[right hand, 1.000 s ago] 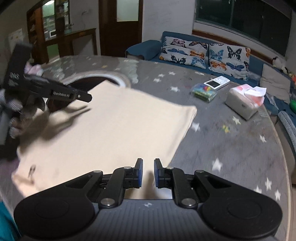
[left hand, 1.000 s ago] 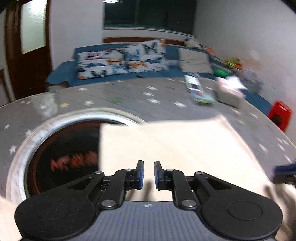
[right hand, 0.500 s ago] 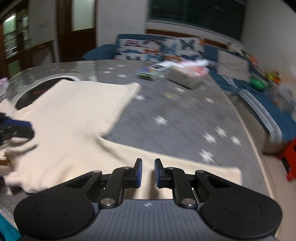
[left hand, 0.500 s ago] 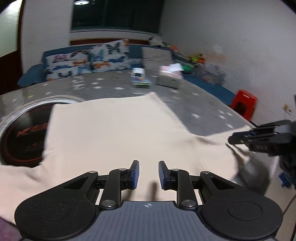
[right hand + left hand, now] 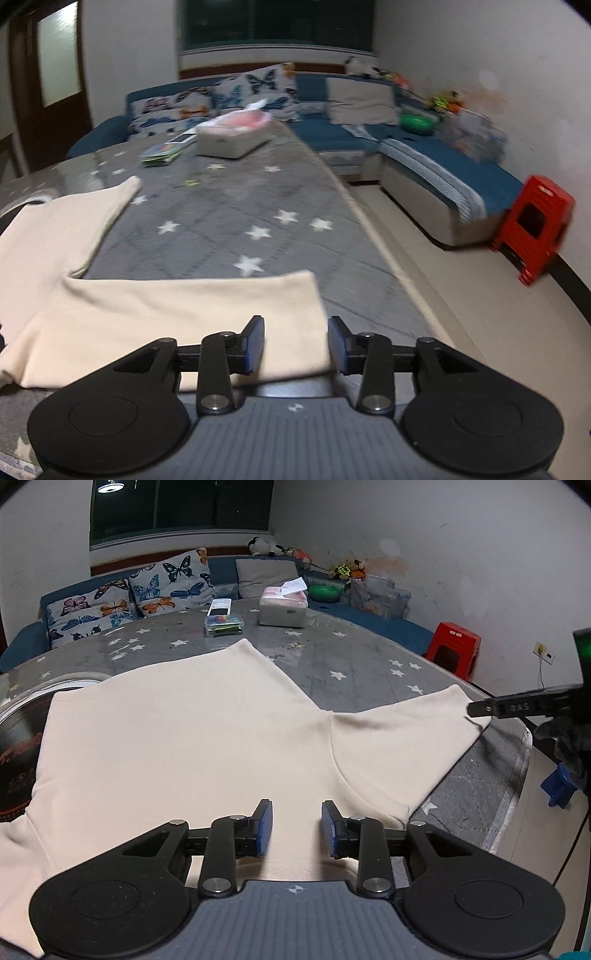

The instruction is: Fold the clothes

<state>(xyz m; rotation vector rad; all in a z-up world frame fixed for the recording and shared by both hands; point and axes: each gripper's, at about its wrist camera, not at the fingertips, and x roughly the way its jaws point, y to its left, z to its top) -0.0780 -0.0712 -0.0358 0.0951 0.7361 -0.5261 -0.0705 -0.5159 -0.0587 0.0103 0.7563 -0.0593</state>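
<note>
Between your left gripper's (image 5: 297, 827) just-opened jaws — nothing clamped, cream shirt (image 5: 177, 738) flat on the star-print table (image 5: 369, 661) beneath. Your right gripper (image 5: 296, 345), jaws also just parted, hovers over the sleeve (image 5: 177, 314) end — released.

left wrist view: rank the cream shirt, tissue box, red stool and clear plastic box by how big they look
1. cream shirt, by far the largest
2. tissue box and red stool, which look about alike, and the stool stands off the table, so no ranking
3. clear plastic box, smallest
</note>
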